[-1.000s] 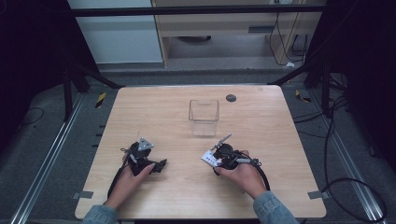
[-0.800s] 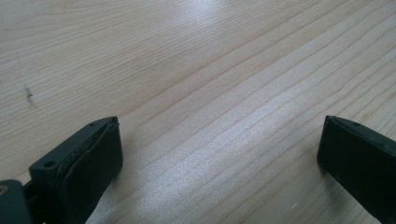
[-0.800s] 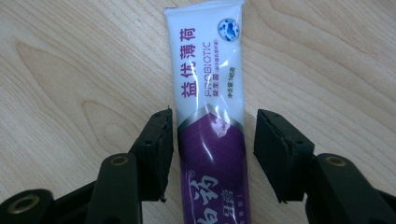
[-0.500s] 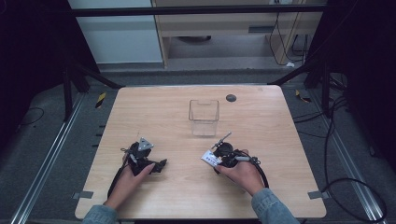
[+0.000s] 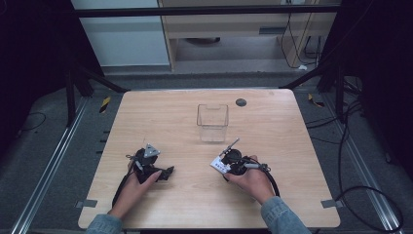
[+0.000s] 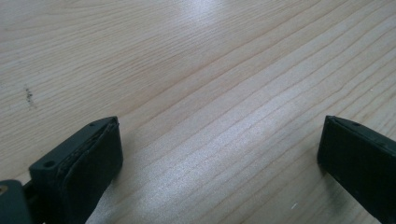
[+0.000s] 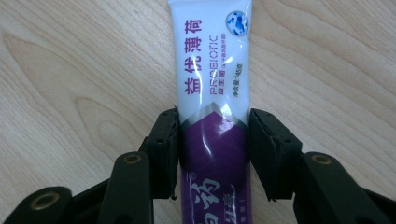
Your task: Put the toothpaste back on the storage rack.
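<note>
Low in the frame's centre on the table [image 5: 292, 141], the toothpaste tube [image 7: 215, 93] sits clamped across its purple middle by the right gripper [image 7: 214, 140]; soft, light, glossy, probably slippery; left gripper [image 6: 219, 154] jaws released.

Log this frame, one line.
left gripper: open, over bare table | right gripper: shut on tube | clear bin: upright, mid-table, apart from both

The high view looks forward and down on the whole worktop [image 5: 292, 141] from above the person's side. Each gripper view sits close above the wood, facing along its jaws; all three share the worktop's near half.
</note>
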`<state>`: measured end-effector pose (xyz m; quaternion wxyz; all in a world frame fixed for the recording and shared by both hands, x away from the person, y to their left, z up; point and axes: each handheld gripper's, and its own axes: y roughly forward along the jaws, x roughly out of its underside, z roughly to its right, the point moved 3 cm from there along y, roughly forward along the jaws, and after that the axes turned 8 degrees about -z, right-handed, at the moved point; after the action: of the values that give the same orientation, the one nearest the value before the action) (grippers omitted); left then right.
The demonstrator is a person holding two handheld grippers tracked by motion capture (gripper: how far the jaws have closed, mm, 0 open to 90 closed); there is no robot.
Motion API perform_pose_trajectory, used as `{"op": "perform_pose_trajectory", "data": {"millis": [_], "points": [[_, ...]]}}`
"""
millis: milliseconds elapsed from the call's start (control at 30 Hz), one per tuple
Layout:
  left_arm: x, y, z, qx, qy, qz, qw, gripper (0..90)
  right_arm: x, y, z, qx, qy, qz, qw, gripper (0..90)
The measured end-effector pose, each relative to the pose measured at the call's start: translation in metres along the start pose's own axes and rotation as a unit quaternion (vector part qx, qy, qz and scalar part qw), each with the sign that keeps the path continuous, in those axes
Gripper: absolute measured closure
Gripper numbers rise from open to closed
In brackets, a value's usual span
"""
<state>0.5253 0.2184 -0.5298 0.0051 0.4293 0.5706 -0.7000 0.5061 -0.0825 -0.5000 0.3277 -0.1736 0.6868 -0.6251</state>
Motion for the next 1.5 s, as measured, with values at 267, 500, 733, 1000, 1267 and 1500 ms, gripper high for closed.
{"op": "perform_pose_trajectory", "data": {"millis": [267,500,733,1000,1267,1500], "points": [[0.0,0.0,0.0,0.0,0.0,0.0,1.0,0.0,-0.003,0.0,-0.001,0.009,-0.009,-0.013,0.9998,58.7],[0.0,0.0,0.0,0.0,0.0,0.0,1.0,0.0,-0.003,-0.002,-0.001,0.01,-0.006,-0.015,0.9998,66.6],[0.0,0.0,0.0,0.0,0.0,0.0,1.0,0.0,0.0,-0.006,0.003,-0.023,0.0,0.005,0.9997,76.7],[0.0,0.0,0.0,0.0,0.0,0.0,1.0,0.0,0.004,-0.016,0.009,-0.032,0.023,0.044,0.9982,78.0],[0.0,0.0,0.0,0.0,0.0,0.0,1.0,0.0,0.003,-0.037,0.025,-0.027,0.044,0.091,0.9946,78.3],[0.0,0.0,0.0,0.0,0.0,0.0,1.0,0.0,0.0,-0.052,0.033,-0.022,0.055,0.121,0.9909,78.2]]}}
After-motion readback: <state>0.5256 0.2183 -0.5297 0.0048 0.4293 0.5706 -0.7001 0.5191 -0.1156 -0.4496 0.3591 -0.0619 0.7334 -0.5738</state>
